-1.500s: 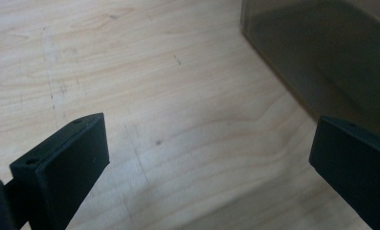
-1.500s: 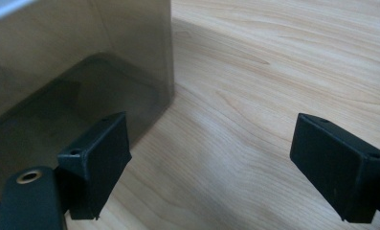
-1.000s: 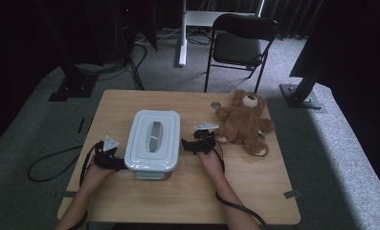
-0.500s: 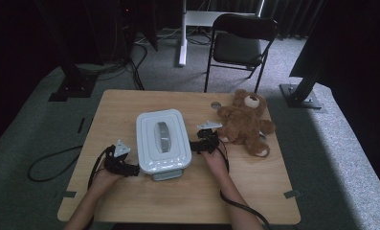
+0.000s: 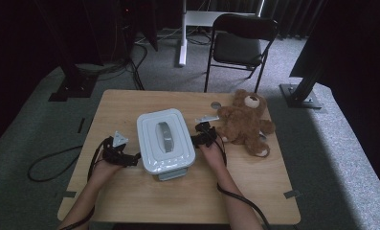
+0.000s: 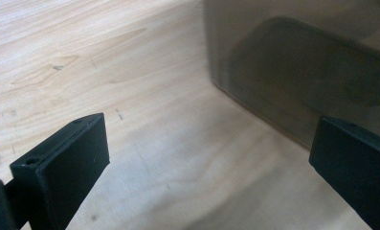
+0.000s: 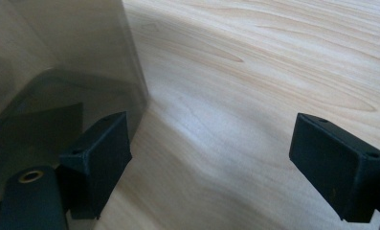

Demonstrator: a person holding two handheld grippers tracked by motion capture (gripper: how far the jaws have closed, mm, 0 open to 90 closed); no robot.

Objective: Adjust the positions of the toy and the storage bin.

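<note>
The pale grey lidded plastic box (image 5: 165, 143) lies between both grippers, long axis near-to-far. The left gripper (image 5: 130, 158) and right gripper (image 5: 195, 139) flank its sides on the wooden bench (image 5: 254, 191), jaws apart, empty.

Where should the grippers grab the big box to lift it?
Probably the box by its two long side walls, left gripper from the left, right gripper from the right. The walls are straight and both grippers wait open beside them.
</note>
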